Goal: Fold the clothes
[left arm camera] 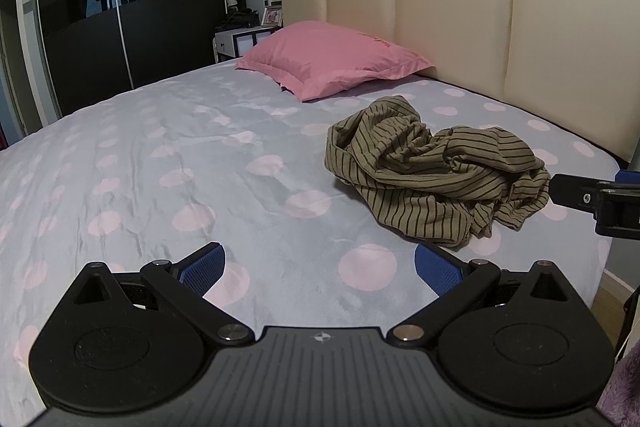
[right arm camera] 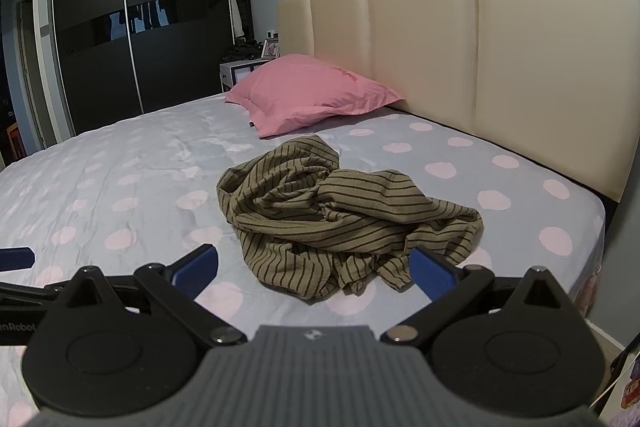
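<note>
Lying in a crumpled heap on the bed's grey sheet with pale pink dots [right arm camera: 132, 187], the olive-brown garment with thin dark stripes [right arm camera: 340, 219] is sitting straight ahead of the right gripper [right arm camera: 316, 267], whose blue-padded jaws are standing wide apart with nothing between them; the garment's near edge is falling just beyond the jaw tips, beside the right-hand pad. The left gripper [left arm camera: 320, 267] is hovering over bare sheet, its jaws likewise spread wide and empty, with the same garment [left arm camera: 436, 175] lying ahead and off to the right of them, well apart. Beyond the garment, a pink pillow [left arm camera: 332, 57] is resting against the cream padded headboard [left arm camera: 448, 15]. A dark sliding wardrobe [right arm camera: 132, 27] is standing at far left.
</note>
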Motion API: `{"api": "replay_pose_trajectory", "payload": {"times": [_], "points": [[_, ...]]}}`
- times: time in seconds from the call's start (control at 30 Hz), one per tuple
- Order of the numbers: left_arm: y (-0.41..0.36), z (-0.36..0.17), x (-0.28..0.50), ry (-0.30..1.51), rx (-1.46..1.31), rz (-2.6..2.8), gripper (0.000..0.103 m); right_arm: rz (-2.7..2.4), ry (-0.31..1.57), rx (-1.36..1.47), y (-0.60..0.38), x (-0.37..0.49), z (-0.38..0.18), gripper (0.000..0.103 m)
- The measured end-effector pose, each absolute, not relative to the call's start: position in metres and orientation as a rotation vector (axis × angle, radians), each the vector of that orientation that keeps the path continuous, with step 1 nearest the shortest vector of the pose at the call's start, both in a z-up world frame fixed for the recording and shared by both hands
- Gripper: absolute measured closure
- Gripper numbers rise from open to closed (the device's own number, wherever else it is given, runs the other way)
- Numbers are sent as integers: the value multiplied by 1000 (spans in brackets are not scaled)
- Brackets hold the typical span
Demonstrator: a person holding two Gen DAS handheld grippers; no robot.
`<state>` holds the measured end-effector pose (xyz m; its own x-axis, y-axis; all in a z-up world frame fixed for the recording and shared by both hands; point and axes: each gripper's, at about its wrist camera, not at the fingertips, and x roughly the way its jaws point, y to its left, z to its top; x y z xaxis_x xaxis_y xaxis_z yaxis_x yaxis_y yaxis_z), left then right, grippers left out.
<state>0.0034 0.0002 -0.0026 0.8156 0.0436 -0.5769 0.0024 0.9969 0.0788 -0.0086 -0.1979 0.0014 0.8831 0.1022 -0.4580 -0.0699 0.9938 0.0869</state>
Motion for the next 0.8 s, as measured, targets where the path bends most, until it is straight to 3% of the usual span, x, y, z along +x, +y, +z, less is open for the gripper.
{"api": "replay_pose_trajectory", "payload": {"times": [0.8], "points": [[1,-2,1,626,79,-2,0,92,491,52,-190,-7,-1,1]]}}
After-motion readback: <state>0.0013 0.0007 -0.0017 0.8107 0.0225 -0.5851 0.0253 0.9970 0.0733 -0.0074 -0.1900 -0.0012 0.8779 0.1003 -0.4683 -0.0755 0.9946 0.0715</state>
